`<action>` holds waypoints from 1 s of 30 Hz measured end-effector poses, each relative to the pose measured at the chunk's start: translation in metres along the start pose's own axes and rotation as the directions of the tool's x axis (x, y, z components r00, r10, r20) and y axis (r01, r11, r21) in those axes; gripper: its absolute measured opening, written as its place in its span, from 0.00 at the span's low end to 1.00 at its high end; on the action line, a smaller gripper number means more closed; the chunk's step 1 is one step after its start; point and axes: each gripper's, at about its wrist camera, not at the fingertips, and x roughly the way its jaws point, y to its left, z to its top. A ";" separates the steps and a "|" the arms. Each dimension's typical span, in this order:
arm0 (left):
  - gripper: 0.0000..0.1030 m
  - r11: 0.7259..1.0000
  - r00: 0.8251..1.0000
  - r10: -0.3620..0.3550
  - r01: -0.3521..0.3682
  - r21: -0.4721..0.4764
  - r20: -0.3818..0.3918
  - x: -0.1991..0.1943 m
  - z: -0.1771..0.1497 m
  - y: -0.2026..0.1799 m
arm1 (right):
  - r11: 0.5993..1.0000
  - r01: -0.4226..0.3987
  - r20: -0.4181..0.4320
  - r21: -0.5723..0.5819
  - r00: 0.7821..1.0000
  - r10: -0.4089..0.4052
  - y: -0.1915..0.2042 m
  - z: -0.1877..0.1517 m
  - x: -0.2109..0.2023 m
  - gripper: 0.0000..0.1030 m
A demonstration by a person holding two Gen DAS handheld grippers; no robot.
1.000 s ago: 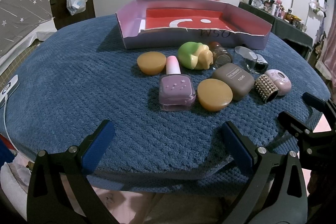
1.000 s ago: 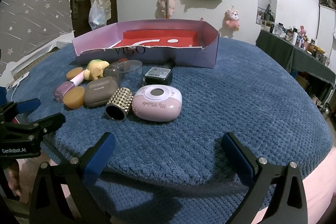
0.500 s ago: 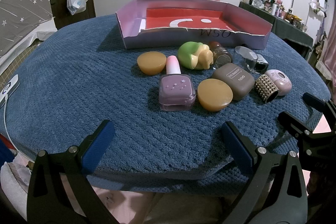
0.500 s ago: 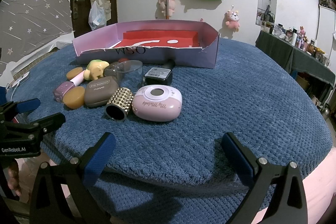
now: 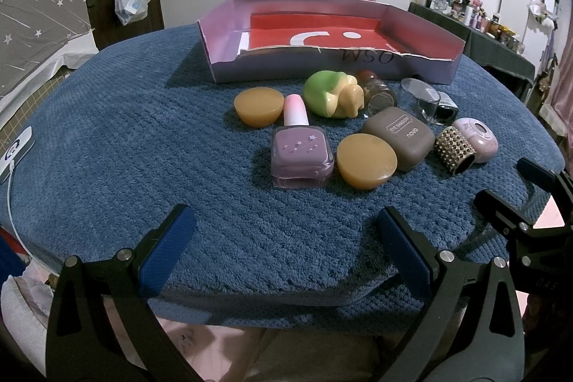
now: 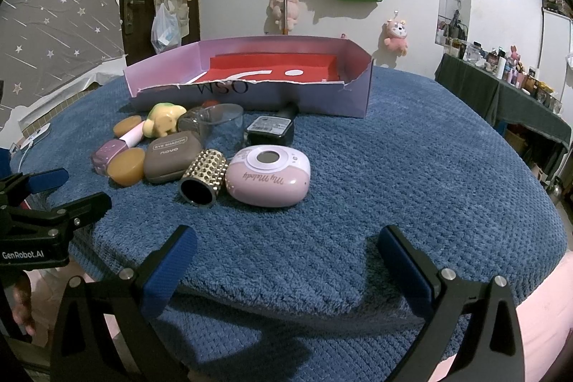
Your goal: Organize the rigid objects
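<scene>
We held both grippers low at the near edge of the blue mat (image 5: 125, 138), nothing in either. L gripper (image 5: 286, 235) had its jaws wide apart, blue pads (image 5: 168, 246) over bare mat. R gripper (image 6: 286, 253) likewise spread wide & empty; it also showed at the right edge of the left wrist view, and the L one at the left edge of the right wrist view.

Items sat in a tight cluster mid-mat, just in front of the purple box (image 5: 422, 70) w/ red lining, which lay open-topped at the far side.
- purple nail polish bottle (image 5: 302, 154) lying flat, pink cap pointing toward the box
- amber dome (image 5: 366, 160) touching the bottle's right side; 2nd amber dome (image 5: 258, 105) left of the cap
- green-yellow toy (image 5: 333, 93) behind the cap
- brown eye shadow case (image 5: 399, 136) beside the near dome
- studded gold cylinder (image 6: 204, 179) on its side, open end facing us, betw. the case & the pink compact (image 6: 268, 179)
- clear cup (image 6: 220, 124) on its side, and a dark bottle (image 6: 270, 129) lying flat, its cap toward the box wall
- small brown jar (image 5: 376, 92) behind the case, partly hidden

None of the items were in the box. A white device w/ cable (image 5: 16, 149) lay at the mat's left edge.
</scene>
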 end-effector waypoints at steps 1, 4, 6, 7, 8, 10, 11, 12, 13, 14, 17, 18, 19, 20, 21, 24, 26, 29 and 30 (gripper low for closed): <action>1.00 1.000 1.000 0.001 -0.001 0.000 0.000 0.000 0.000 0.000 | 1.000 0.000 0.000 0.000 1.000 0.000 0.000 0.000 0.000 1.00; 1.00 1.000 1.000 0.005 -0.005 -0.002 -0.001 0.001 0.000 0.000 | 1.000 0.000 0.000 0.000 1.000 0.000 0.000 0.000 0.000 1.00; 1.00 1.000 1.000 0.004 -0.004 -0.001 -0.002 0.001 0.000 0.000 | 1.000 0.000 0.000 0.000 1.000 0.000 0.000 0.000 0.000 1.00; 1.00 1.000 1.000 0.004 -0.004 -0.001 -0.002 0.001 0.000 0.000 | 1.000 0.000 0.000 0.000 1.000 0.000 0.000 0.000 0.000 1.00; 1.00 1.000 1.000 0.003 -0.003 -0.001 -0.001 0.001 0.000 0.000 | 1.000 0.000 0.000 0.000 1.000 0.000 0.000 0.000 0.000 1.00; 1.00 1.000 1.000 0.003 -0.003 0.001 0.000 0.001 0.000 0.000 | 1.000 0.000 -0.001 0.000 1.000 0.000 0.000 0.000 0.000 1.00; 1.00 1.000 1.000 0.001 -0.001 0.001 -0.001 0.001 0.000 0.000 | 1.000 -0.002 -0.003 -0.001 1.000 0.002 0.000 0.000 0.000 1.00; 1.00 1.000 1.000 -0.001 0.001 0.002 -0.003 0.001 0.000 0.000 | 1.000 -0.005 -0.006 -0.001 1.000 0.005 0.000 0.000 0.000 1.00; 1.00 1.000 1.000 -0.001 0.001 0.003 -0.003 0.002 0.001 0.000 | 1.000 -0.007 -0.009 -0.002 1.000 0.007 -0.001 0.000 0.000 1.00; 1.00 1.000 1.000 -0.003 0.003 0.004 -0.005 0.002 0.001 0.000 | 1.000 -0.008 -0.011 -0.004 1.000 0.008 -0.001 0.001 0.000 1.00; 1.00 1.000 1.000 -0.002 0.002 0.003 -0.006 0.003 0.002 0.000 | 1.000 -0.011 -0.014 -0.004 1.000 0.011 -0.002 0.002 0.000 1.00; 1.00 1.000 1.000 -0.002 0.002 0.003 -0.006 0.003 0.002 0.000 | 1.000 -0.011 -0.015 -0.004 1.000 0.011 -0.003 0.003 0.000 1.00; 1.00 1.000 1.000 -0.002 0.002 0.002 -0.007 0.003 0.002 0.000 | 1.000 -0.010 -0.014 -0.004 1.000 0.010 -0.002 0.002 0.000 1.00; 1.00 1.000 1.000 -0.003 0.003 0.000 -0.007 0.003 0.003 0.001 | 1.000 -0.008 -0.013 -0.003 1.000 0.008 -0.003 0.002 0.000 1.00; 1.00 1.000 1.000 -0.002 0.002 -0.001 -0.006 0.004 0.003 0.001 | 1.000 -0.005 -0.013 -0.002 1.000 0.005 -0.003 0.002 0.001 1.00; 1.00 1.000 1.000 -0.001 0.000 -0.007 -0.005 0.006 0.006 0.003 | 1.000 0.008 -0.015 0.010 1.000 -0.008 -0.008 0.004 0.003 1.00; 1.00 1.000 1.000 0.005 -0.005 -0.012 -0.006 0.009 0.009 0.004 | 1.000 0.024 -0.016 0.012 1.000 -0.024 -0.013 0.006 0.006 1.00; 1.00 1.000 1.000 0.013 -0.013 -0.011 -0.005 0.013 0.012 0.003 | 0.999 0.028 -0.017 0.020 0.999 -0.028 -0.017 0.010 0.011 0.99; 1.00 1.000 1.000 0.012 -0.012 -0.013 -0.006 0.014 0.013 0.004 | 0.999 0.030 -0.018 0.020 0.999 -0.029 -0.017 0.011 0.012 0.99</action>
